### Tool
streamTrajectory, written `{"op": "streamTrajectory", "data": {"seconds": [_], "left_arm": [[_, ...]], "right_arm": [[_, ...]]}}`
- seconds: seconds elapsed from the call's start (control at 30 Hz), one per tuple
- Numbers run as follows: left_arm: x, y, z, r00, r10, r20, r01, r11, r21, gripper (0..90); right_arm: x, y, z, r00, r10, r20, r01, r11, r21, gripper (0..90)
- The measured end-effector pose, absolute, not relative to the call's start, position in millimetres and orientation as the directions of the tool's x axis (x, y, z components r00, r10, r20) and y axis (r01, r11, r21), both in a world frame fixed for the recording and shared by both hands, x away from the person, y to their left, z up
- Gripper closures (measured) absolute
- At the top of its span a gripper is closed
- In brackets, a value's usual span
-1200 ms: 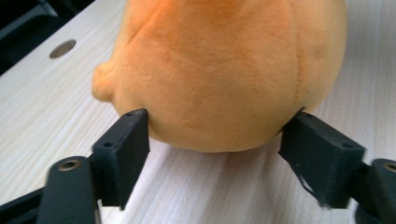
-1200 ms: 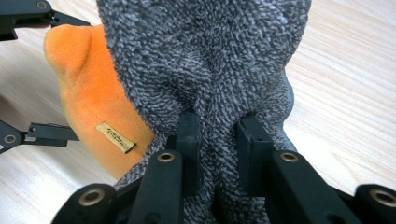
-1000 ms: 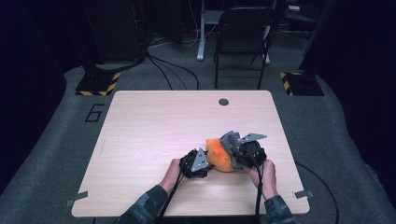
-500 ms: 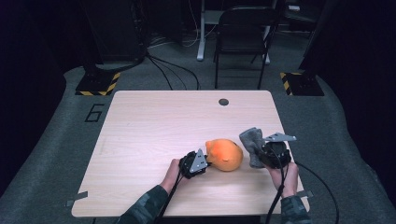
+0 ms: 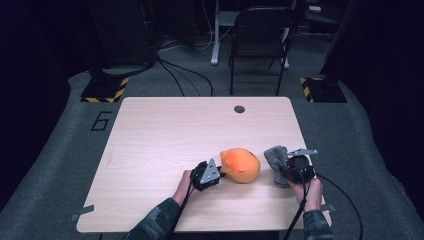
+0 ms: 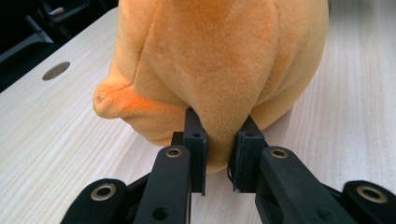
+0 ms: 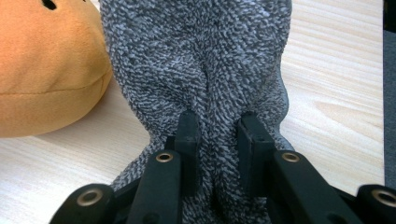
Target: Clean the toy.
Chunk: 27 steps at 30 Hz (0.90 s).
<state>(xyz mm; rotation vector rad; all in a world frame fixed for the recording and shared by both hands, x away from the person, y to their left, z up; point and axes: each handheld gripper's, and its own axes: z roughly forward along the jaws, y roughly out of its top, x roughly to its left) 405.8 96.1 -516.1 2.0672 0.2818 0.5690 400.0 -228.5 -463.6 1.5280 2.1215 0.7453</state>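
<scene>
The left gripper [image 5: 218, 171] has just been closing and pinches the orange plush [image 5: 241, 164], lying crosswise; the right gripper [image 5: 283, 169] clamps the grey cloth [image 5: 276, 156].

From the high view you get a pale table [image 5: 165, 145] lit evenly from above, while the room around it falls off into near black; the chair [image 5: 260, 42] and cables behind it are dim and murky. That picture is soft and grainy, with little fine detail. Shadows on the tabletop are faint and short, hugging the orange plush toy [image 5: 241, 165]. In the left gripper view you see the plush toy [image 6: 219, 65] bright and warm, its pile a little soft up close, with a dark shadow under it. In the right gripper view the grey towel [image 7: 205, 70] is crisp, its loops sharp, and the wood grain behind reads clearly. No glare anywhere.
</scene>
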Motion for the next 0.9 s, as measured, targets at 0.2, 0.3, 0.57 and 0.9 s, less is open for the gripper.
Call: {"op": "streamTrajectory", "data": {"seconds": [0.2,0.3,0.57,0.9], "left_arm": [[406.5,99.5,-511.1,0.879,0.415,0.232,-0.011,-0.471,0.882,80.2],[405.1,101.0,-505.6,0.885,0.417,0.205,-0.002,-0.439,0.899,80.3],[397.2,106.8,-475.3,0.899,0.425,0.105,0.044,-0.326,0.944,80.0],[393.2,112.6,-450.3,0.895,0.438,-0.083,0.199,-0.225,0.954,79.7]], "right_arm": [[402.9,-232.9,-468.6,-0.305,0.952,-0.032,0.729,0.255,0.635,72.5],[403.0,-235.5,-467.8,-0.298,0.954,-0.027,0.731,0.246,0.637,72.5],[402.4,-239.4,-465.7,-0.284,0.959,-0.023,0.734,0.232,0.638,72.5],[403.0,-239.4,-465.9,-0.288,0.957,-0.026,0.732,0.238,0.638,72.4]]}}
